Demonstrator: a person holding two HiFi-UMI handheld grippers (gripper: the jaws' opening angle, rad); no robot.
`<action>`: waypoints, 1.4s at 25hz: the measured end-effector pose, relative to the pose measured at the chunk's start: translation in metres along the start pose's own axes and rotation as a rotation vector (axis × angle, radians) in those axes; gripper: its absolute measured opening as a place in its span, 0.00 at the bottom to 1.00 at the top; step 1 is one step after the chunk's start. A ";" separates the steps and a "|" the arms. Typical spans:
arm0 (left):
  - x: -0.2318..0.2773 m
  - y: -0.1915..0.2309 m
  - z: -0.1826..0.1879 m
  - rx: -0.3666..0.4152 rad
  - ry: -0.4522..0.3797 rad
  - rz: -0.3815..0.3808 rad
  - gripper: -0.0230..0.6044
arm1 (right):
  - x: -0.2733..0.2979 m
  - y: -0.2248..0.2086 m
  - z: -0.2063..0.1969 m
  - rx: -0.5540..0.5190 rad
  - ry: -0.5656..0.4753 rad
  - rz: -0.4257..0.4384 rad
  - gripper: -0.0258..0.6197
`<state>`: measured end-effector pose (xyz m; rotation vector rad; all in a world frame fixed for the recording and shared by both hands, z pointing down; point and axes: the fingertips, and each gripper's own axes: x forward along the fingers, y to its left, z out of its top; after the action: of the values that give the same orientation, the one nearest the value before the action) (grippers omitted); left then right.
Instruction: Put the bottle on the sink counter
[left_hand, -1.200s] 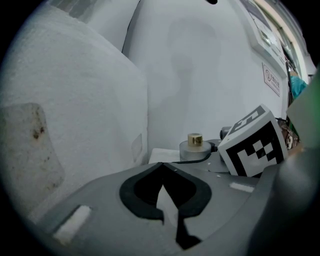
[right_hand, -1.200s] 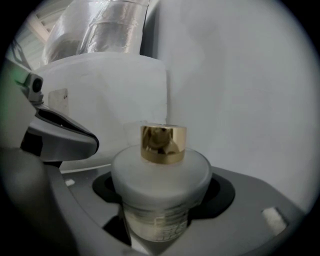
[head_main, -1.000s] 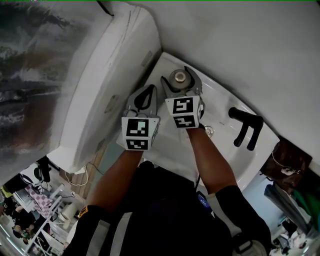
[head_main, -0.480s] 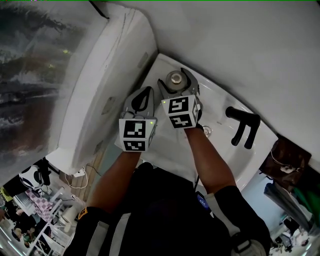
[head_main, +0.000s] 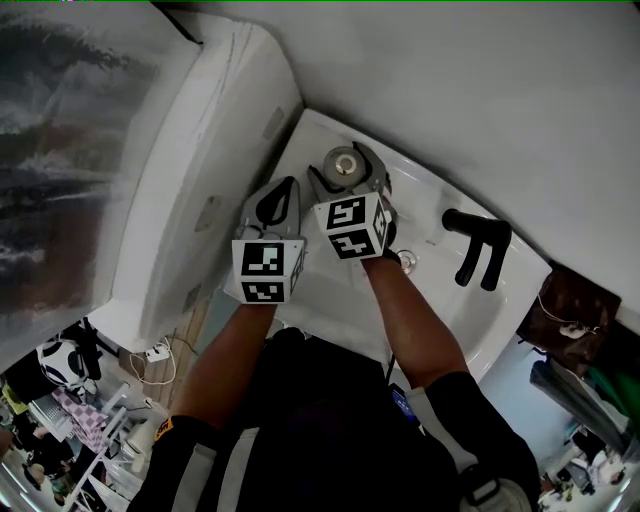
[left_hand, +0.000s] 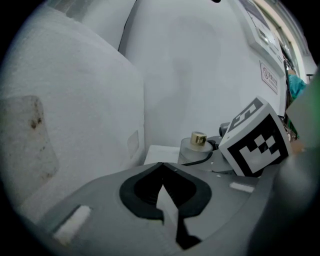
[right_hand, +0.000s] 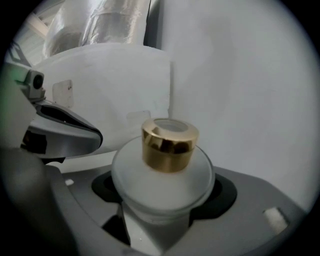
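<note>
Jaws of the right gripper (head_main: 347, 172) clamp the frosted, gold-collared bottle (right_hand: 162, 175) upright over the sink counter's (head_main: 312, 150) far left corner, ready for setting down; the left gripper (left_hand: 161, 167), closed and empty, idles alongside.

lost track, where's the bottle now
In the head view the bottle sits in the right gripper at the sink counter's far left corner, left of the faucet.

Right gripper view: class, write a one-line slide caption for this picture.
Right claw closed on a frosted bottle with a gold cap, against a white wall.
</note>
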<state>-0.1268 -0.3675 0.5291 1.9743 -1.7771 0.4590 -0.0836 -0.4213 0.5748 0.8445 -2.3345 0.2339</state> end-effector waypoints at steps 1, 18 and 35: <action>0.000 0.000 -0.002 0.000 0.004 0.000 0.04 | -0.001 0.000 -0.002 -0.001 0.004 -0.001 0.60; -0.011 -0.010 -0.002 0.022 -0.004 -0.015 0.04 | -0.014 -0.001 -0.010 -0.019 0.027 -0.015 0.61; -0.047 -0.028 0.000 0.087 -0.035 -0.068 0.04 | -0.081 0.008 -0.028 0.049 0.027 -0.109 0.57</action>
<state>-0.1045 -0.3256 0.5014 2.1074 -1.7325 0.4898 -0.0266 -0.3637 0.5467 0.9834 -2.2582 0.2557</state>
